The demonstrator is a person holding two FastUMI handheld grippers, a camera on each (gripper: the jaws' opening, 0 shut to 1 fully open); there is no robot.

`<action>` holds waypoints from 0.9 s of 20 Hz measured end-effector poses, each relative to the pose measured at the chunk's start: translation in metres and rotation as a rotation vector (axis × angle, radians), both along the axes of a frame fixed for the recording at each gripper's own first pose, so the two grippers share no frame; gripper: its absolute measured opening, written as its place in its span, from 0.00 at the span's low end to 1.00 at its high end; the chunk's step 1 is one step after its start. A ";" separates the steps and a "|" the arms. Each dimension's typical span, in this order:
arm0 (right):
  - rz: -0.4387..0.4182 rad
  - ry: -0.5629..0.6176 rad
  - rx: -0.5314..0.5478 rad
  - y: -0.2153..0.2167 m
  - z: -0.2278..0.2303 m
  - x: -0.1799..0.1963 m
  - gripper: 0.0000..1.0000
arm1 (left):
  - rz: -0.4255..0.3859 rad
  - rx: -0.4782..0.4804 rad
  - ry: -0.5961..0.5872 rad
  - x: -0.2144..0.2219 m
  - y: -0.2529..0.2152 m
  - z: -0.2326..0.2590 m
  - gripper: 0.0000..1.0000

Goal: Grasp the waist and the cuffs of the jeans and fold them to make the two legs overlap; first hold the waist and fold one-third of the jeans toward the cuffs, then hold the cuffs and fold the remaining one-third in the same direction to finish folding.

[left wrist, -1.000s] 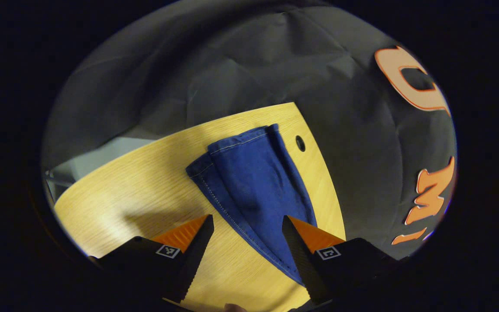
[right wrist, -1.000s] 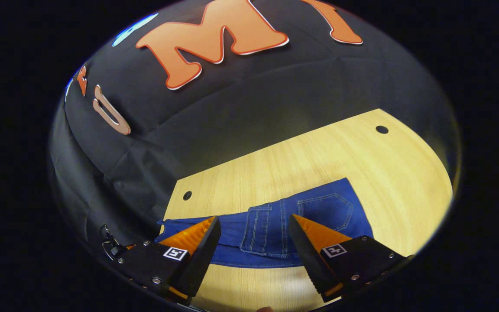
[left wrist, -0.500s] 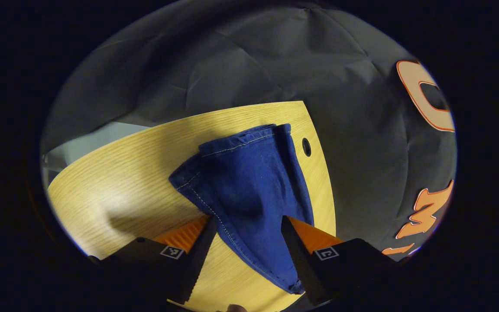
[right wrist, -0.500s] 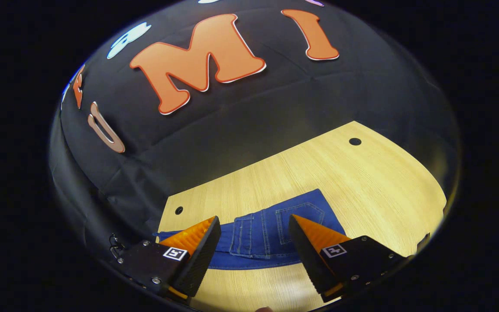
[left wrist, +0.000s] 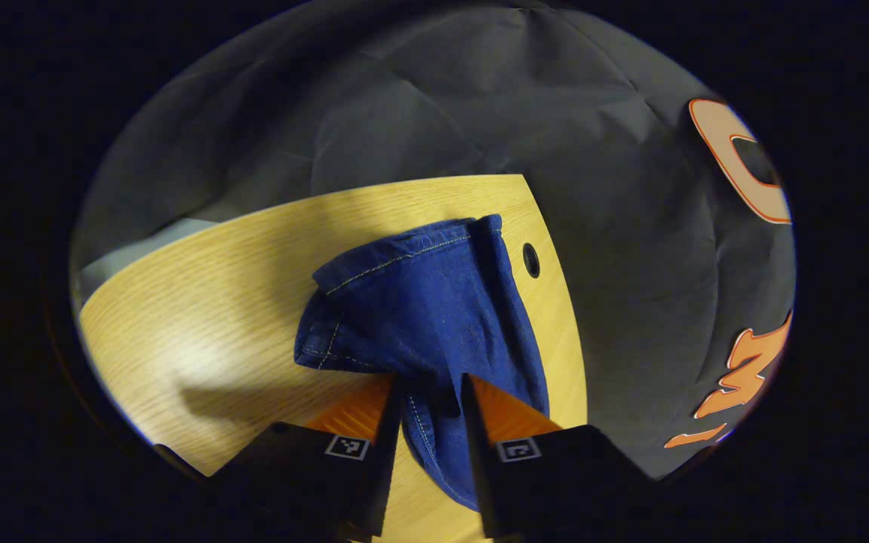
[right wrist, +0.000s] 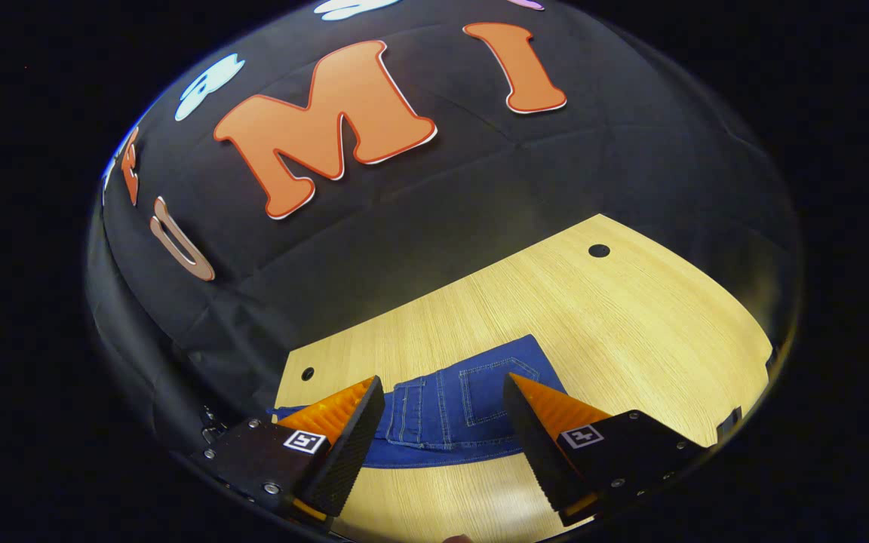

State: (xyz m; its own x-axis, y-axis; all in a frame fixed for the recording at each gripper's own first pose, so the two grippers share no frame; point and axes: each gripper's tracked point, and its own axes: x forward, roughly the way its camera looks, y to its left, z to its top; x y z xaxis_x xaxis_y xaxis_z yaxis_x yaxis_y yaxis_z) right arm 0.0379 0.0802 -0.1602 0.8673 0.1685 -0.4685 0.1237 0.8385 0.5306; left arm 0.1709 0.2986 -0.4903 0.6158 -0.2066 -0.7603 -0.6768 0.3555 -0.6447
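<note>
the left gripper point(left wrist: 431, 392) pinches the jeans point(left wrist: 427, 317) at frame centre, bunching soft, floppy denim on the worktop point(left wrist: 201, 302). the right gripper point(right wrist: 442, 396) hangs wide over the pockets; thick hems look the surest hold.

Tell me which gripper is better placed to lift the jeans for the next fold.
Left. The left gripper has its jaws closed around a bunched fold of the jeans. The right gripper hangs with its jaws wide apart above the pocket end, gripping nothing.

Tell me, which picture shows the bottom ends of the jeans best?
The left gripper view: the cuffs lie bunched ahead of the left gripper, which pinches the legs. The right gripper view shows the jeans' pockets instead.
</note>
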 end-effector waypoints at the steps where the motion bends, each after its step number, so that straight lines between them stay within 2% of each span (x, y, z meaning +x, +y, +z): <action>1: 0.004 -0.003 -0.001 -0.004 0.000 -0.003 0.97 | 0.015 -0.018 0.008 -0.006 -0.003 0.002 0.31; 2: 0.001 -0.001 -0.009 -0.009 -0.002 -0.006 0.97 | 0.018 -0.021 -0.009 -0.002 -0.002 0.005 0.13; 3: 0.002 -0.001 -0.010 -0.011 -0.003 -0.008 0.97 | 0.032 -0.011 -0.016 -0.001 -0.002 0.005 0.13; 4: 0.003 0.001 -0.009 -0.013 -0.003 -0.008 0.97 | 0.029 -0.002 -0.039 0.001 -0.003 0.013 0.05; 8: 0.013 -0.020 0.011 -0.021 0.004 0.001 0.97 | 0.029 0.050 -0.136 0.005 -0.009 0.060 0.05; 18: 0.059 -0.081 0.016 -0.042 0.023 0.013 0.97 | -0.153 0.218 -0.360 0.023 -0.088 0.193 0.05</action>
State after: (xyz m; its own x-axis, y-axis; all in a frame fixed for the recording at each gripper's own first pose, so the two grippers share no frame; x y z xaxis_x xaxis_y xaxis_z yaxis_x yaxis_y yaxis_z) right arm 0.0513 0.0386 -0.1370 0.8906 0.2276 -0.3937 0.0300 0.8344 0.5504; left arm 0.1939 0.2107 -0.2978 0.8240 -0.1748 -0.5390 -0.3517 0.5880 -0.7284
